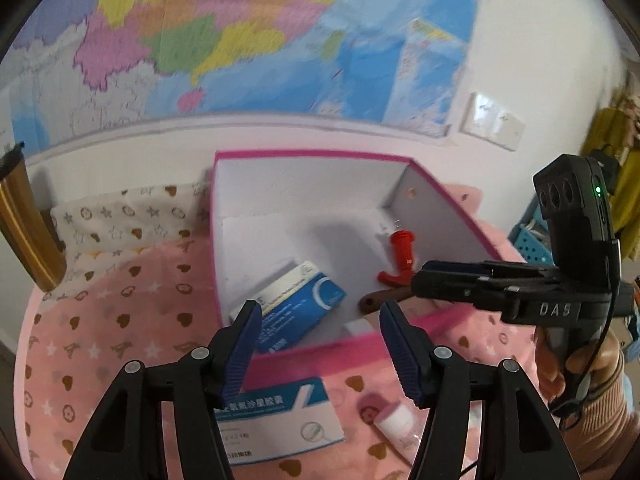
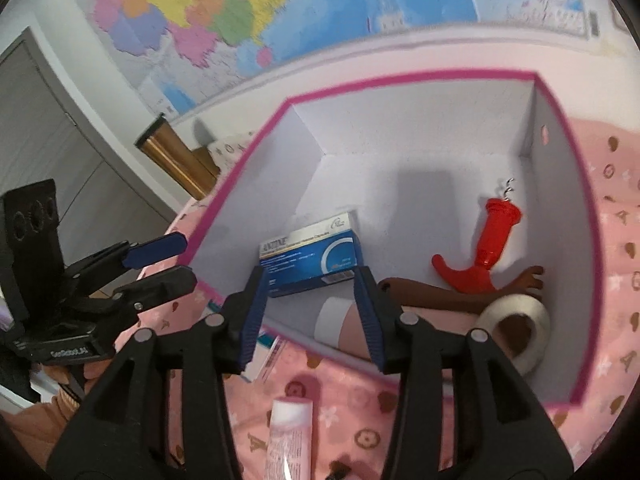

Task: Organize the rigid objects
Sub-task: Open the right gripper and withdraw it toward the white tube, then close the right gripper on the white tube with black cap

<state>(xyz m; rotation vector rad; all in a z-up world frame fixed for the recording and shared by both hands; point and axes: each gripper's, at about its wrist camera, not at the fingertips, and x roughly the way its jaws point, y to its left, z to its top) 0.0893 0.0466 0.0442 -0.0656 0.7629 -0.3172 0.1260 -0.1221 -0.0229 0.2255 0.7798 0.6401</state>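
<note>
Both grippers, left (image 1: 320, 344) and right (image 2: 308, 316), hang open and empty over the pink-rimmed white box (image 2: 440, 76); blue medicine carton (image 2: 312, 256) mid-frame, probably a red corkscrew (image 2: 486, 244) right.

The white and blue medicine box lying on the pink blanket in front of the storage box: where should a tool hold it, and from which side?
Grip the medicine box across its thin edges, coming from above. It lies flat on the blanket, broad printed face up, so that face gives no hold. The left tool hangs open above it.
</note>
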